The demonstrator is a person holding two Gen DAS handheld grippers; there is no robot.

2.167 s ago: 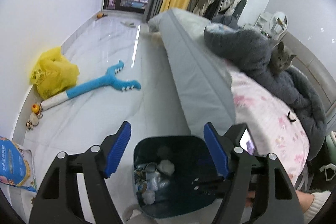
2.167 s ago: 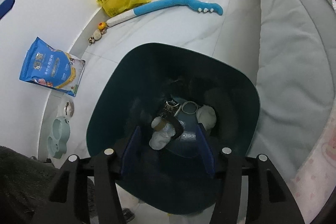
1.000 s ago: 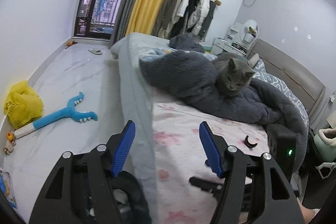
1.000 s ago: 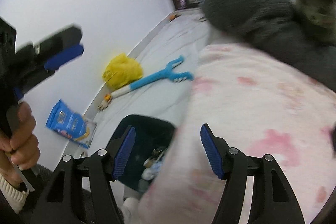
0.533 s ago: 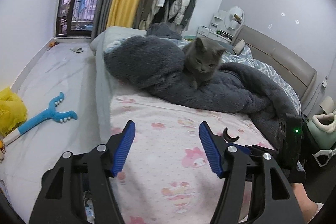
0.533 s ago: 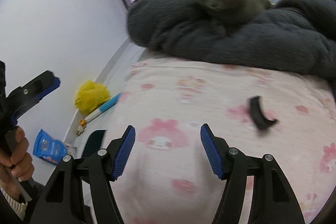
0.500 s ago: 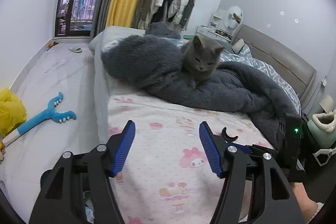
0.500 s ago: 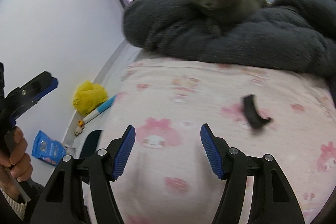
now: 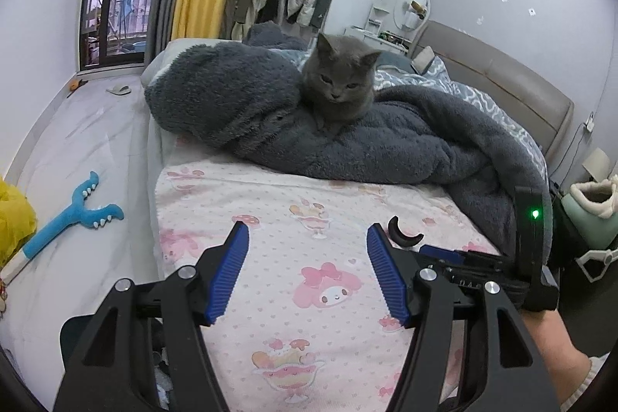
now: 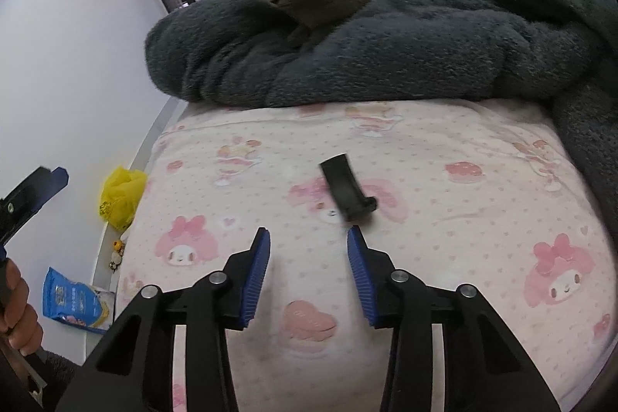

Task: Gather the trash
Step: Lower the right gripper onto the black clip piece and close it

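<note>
1. The trash here is a small curved black strip (image 10: pixel 347 190) lying on the pink sheet (image 10: pixel 444 219), out in the open, well short of the grey blanket (image 10: pixel 386 45).
2. Right gripper (image 10: pixel 308 267) hangs just in front of the strip, jaws closing with nothing between them; the strip sits just past the right fingertip, not touched.
3. Left gripper (image 9: pixel 307 267) is over the sheet too, jaws wide and empty.
4. From the left view the strip (image 9: pixel 403 232) shows just past its right finger, with the other gripper right next to it.
5. Cat (image 9: pixel 338 83) is parked on the blanket, well behind the strip.
6. A dark bin (image 9: pixel 71 331) peeks out at the bed's edge, low left.
</note>
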